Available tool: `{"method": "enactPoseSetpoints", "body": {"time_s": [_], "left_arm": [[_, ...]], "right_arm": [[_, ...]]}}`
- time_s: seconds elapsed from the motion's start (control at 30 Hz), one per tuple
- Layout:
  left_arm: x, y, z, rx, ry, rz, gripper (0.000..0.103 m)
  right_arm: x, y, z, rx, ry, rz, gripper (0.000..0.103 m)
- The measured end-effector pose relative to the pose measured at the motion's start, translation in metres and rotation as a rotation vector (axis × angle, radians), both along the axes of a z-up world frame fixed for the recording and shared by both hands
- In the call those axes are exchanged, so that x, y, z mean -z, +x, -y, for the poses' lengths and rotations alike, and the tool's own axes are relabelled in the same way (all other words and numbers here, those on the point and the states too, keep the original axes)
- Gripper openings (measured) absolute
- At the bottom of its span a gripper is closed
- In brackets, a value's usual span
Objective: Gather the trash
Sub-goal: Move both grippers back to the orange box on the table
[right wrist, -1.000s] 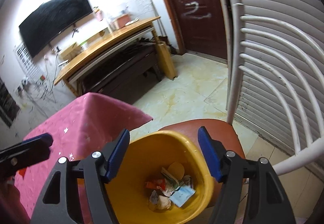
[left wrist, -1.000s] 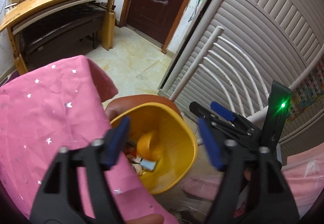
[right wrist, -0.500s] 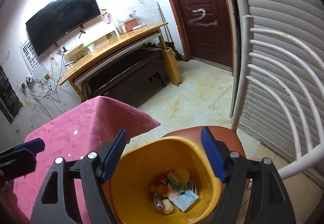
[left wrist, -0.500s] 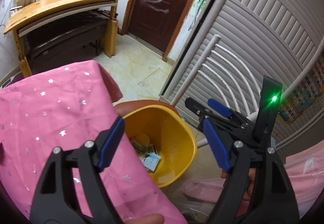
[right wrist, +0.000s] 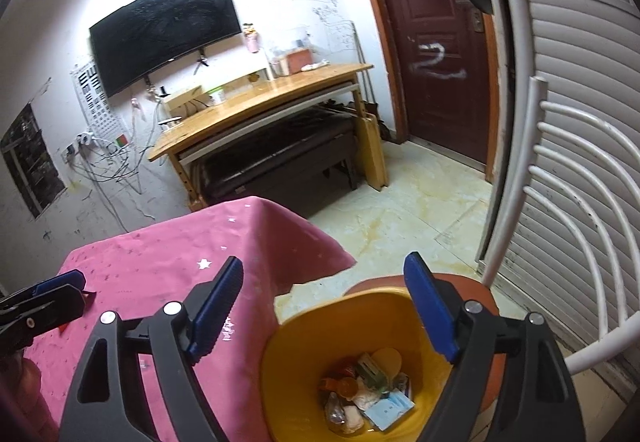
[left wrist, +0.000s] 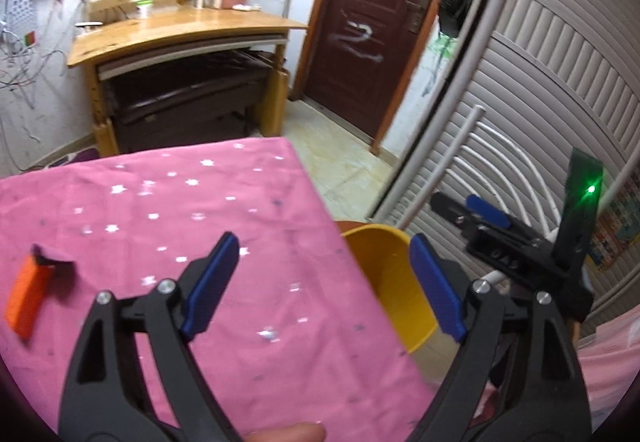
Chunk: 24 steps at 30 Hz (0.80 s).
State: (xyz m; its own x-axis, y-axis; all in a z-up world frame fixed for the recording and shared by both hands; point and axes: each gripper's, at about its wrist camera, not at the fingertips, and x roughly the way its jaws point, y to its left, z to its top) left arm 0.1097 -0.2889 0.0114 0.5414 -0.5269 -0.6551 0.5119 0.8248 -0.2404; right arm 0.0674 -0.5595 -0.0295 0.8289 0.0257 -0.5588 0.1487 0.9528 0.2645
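Left gripper (left wrist: 320, 282) opening, empty, over pink tablecloth (left wrist: 200, 222); orange scrap (left wrist: 26, 294) near its left edge. Right gripper (right wrist: 326, 310) opening, empty, above yellow bin (right wrist: 304, 326) holding trash (right wrist: 366, 390), beside cloth's right edge.

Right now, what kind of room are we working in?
Most likely a lived-in home room, perhaps a living or study room. A dark wall-mounted screen hangs above a wooden desk, a brown entry door stands beyond, and a yellow bin of trash sits beside the pink star-patterned tablecloth.
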Motion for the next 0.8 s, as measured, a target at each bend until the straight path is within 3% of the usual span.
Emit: {"method": "enactPoseSetpoints", "body": {"time_s": [0.4, 0.8], "left_arm": [[-0.002, 0.005, -0.080, -0.098, 0.057, 0.065, 0.089], [0.009, 0.028, -0.152, -0.188, 0.128, 0.073, 0.093]], "right_arm": [[-0.017, 0.002, -0.050, -0.114, -0.022, 0.047, 0.083], [-0.008, 0.025, -0.116, -0.248, -0.058, -0.024, 0.083]]}}
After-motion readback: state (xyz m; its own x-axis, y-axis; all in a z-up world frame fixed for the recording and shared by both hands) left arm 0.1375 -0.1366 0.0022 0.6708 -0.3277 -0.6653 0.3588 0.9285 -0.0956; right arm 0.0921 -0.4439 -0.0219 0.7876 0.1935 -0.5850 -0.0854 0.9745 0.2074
